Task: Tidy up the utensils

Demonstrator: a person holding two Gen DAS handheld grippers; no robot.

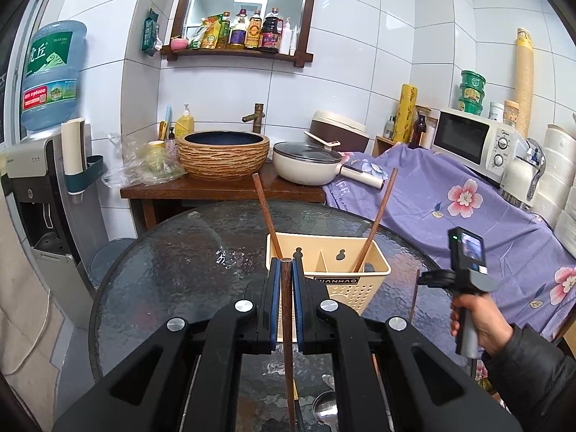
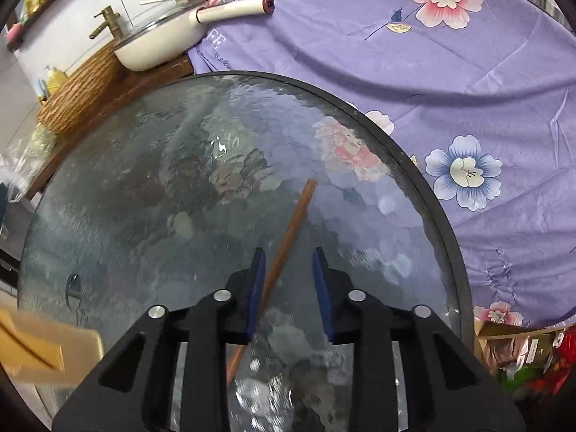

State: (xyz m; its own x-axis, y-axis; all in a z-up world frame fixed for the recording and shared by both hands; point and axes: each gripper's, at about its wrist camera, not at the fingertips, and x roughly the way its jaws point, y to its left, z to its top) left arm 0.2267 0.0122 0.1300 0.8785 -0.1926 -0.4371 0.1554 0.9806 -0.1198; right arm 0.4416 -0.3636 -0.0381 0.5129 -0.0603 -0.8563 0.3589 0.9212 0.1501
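Glass table [image 2: 151,187]; left gripper [image 1: 284,270] jaws pinch a chopstick [image 1: 287,324]; right gripper [image 2: 288,255] jaws spread.

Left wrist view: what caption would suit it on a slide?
Left gripper clamps a wooden chopstick before a cream utensil holder on the glass table.
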